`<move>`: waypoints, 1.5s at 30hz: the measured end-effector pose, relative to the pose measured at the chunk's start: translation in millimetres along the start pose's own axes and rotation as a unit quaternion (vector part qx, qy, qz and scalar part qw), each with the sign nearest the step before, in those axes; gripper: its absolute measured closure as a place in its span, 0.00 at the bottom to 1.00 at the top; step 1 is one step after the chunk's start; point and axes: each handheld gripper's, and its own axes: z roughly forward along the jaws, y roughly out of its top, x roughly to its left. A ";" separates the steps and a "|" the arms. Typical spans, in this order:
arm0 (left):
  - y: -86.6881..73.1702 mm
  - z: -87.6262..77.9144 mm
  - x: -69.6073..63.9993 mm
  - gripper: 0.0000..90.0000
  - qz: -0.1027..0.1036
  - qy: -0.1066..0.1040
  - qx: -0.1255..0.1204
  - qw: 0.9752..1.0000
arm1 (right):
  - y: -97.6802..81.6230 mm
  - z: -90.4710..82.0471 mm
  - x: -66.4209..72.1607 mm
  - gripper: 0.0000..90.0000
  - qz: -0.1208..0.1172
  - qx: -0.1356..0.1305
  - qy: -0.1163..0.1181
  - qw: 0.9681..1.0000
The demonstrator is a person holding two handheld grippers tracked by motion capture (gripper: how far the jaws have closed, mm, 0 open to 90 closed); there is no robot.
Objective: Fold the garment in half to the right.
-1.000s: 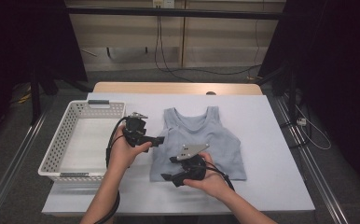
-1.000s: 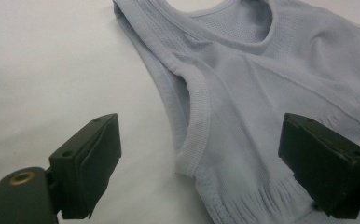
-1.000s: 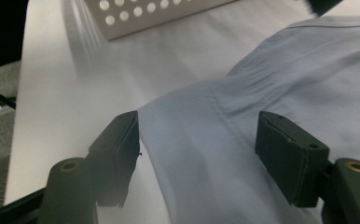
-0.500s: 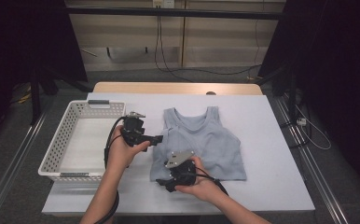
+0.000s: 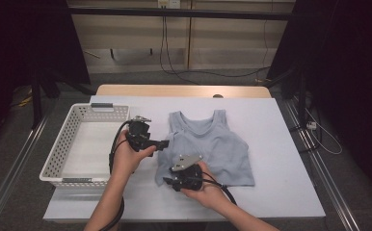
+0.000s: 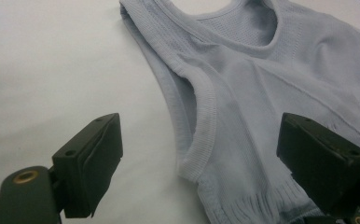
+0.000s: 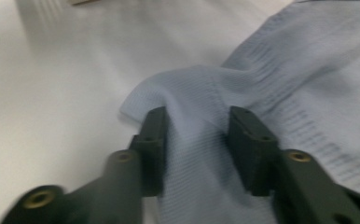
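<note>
Bright worktop under overhead light, dark surroundings, one blurred close view

In the high view the white worktop (image 5: 280, 159) is evenly lit from above, with faint soft shadows and no glare, while the room at both sides sinks into near black. The left gripper view is sharp on the knit of the grey top (image 6: 262, 93); its near jaws are dark and slightly soft, the cloth greyer toward the left edge. The right gripper view is smeared by motion blur, washed out along its upper left
</note>
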 end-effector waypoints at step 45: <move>16.9 5.6 0.7 0.18 -0.014 0.006 -0.019 1.000 | 1.3 -0.6 10.5 0.48 -0.010 -0.010 0.062 0.998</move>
